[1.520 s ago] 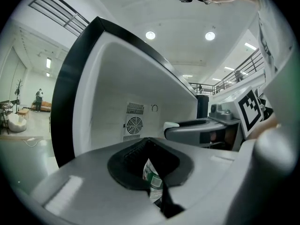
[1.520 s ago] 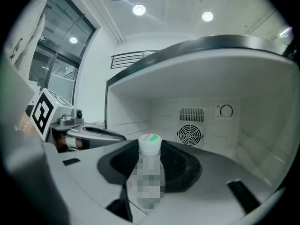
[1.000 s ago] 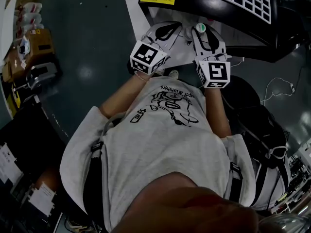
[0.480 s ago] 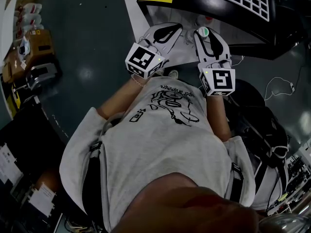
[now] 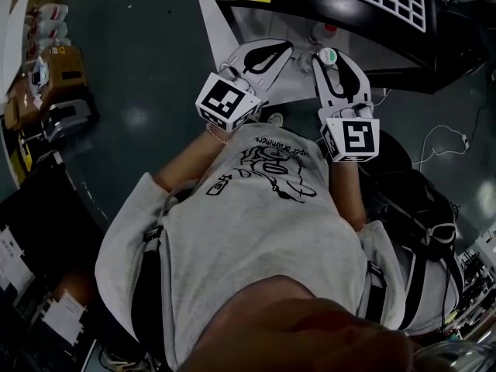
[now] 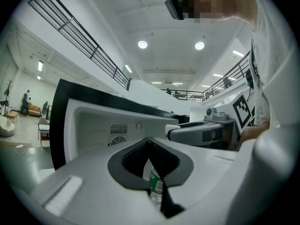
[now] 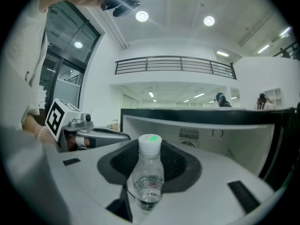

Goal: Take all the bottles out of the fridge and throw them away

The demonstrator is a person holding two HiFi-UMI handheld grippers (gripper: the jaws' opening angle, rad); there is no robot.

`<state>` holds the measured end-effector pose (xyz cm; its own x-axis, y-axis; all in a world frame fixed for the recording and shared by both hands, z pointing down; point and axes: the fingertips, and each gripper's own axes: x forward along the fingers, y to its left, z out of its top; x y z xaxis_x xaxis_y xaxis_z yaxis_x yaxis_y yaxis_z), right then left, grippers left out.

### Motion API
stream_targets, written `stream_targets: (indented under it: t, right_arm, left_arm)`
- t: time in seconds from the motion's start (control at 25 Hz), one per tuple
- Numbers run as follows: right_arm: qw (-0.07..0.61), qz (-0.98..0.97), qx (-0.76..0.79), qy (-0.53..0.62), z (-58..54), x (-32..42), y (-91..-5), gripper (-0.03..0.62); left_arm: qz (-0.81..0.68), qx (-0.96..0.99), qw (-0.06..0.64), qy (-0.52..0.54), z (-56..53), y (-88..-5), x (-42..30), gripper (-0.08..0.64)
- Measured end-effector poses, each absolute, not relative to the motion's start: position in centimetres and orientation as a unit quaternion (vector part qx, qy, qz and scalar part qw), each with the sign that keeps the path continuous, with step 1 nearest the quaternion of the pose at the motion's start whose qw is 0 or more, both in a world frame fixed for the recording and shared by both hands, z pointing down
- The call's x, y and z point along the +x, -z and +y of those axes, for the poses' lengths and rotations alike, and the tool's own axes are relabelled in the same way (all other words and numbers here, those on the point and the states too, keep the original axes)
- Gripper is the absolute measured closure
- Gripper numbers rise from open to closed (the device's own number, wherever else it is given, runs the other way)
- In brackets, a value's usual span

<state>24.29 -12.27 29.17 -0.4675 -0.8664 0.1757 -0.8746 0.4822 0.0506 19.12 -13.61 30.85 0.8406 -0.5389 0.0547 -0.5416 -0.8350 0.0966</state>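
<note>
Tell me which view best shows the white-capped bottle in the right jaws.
The right gripper view: the bottle stands close up between the jaws, showing its cap and clear body. The head view shows only its cap; the left gripper view does not show it.

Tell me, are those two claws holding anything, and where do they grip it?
The right gripper clamps a clear bottle by its lower body. Whether the left gripper holds the green-labelled bottle in its gap cannot be told.

Left gripper point(image 5: 283, 49) closed, right gripper point(image 5: 332, 59) clamped
</note>
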Motion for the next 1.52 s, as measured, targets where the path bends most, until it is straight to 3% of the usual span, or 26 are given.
stream_targets:
  t: [0.92, 1.52]
  right_arm:
    - [0.091, -0.892, 0.443, -0.014, -9.5, 23.1, -28.2, 0.445]
    - [0.092, -0.91, 0.405, -0.003, -9.1, 15.8, -26.6, 0.445]
  left_arm:
    - [-0.347, 0.937, 0.05, -0.006, -10.4, -30.4, 17.8, 0.551]
    - [-0.379, 0.924, 0.042, 0.005, -9.5, -28.9, 10.6, 0.551]
